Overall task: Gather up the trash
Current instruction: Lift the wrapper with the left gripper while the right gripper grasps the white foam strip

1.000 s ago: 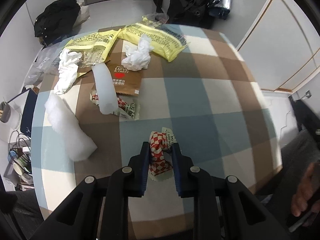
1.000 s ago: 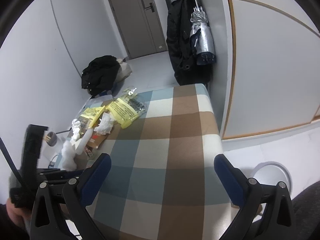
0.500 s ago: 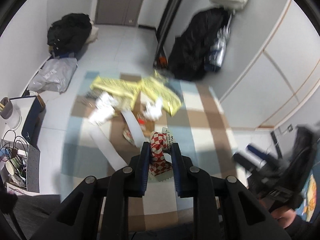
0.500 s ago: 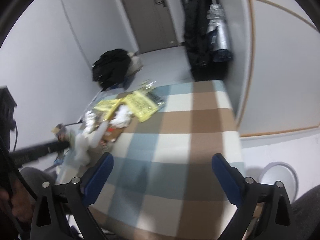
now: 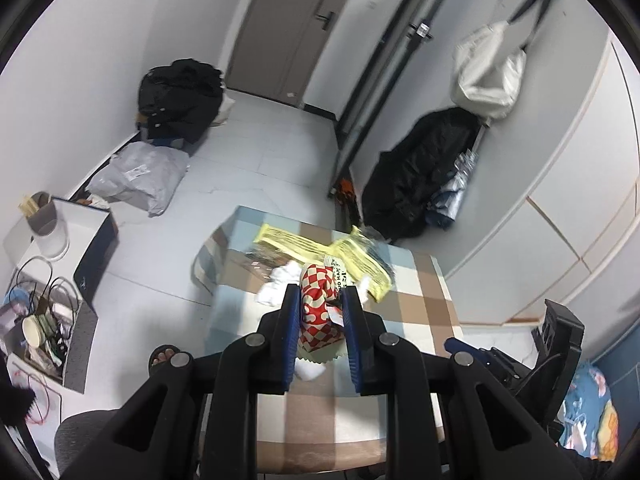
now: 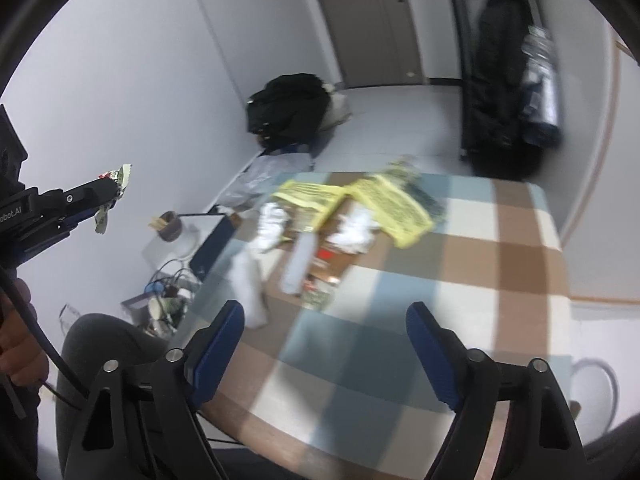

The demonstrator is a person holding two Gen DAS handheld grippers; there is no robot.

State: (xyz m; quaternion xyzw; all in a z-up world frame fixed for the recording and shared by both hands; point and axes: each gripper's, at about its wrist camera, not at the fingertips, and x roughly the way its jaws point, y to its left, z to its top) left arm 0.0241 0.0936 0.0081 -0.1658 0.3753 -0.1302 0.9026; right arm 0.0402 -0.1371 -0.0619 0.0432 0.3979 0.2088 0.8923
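Left wrist view is looking down over the checked table (image 5: 436, 312), whose near end is being cut off behind the black gripper frame, so much of the cloth is hidden. Two yellow bags (image 5: 320, 246) are lying at the far end, partly overlapping, with crumpled white tissues (image 5: 276, 284) just in front; the brown packet and other litter under them are being masked by the held item. In the right wrist view the same pile is showing blurred: a pale plastic tube (image 6: 298, 260) is lying with its long axis running from the near side toward the yellow bags, and a white roll (image 6: 248, 288) is sitting near the table's left edge, but small wrappers beside them are too smeared to identify.

The left gripper (image 5: 320, 316) is clamping a red-and-white checked wrapper (image 5: 318, 312), lifted clear above the table; the wrapper is standing roughly upright between the blue pads, long axis pointing away along the fingers, its lower end hidden between them.

The right gripper (image 6: 326, 330) is standing wide apart with nothing between its pads, its jaws having just been closing somewhat.
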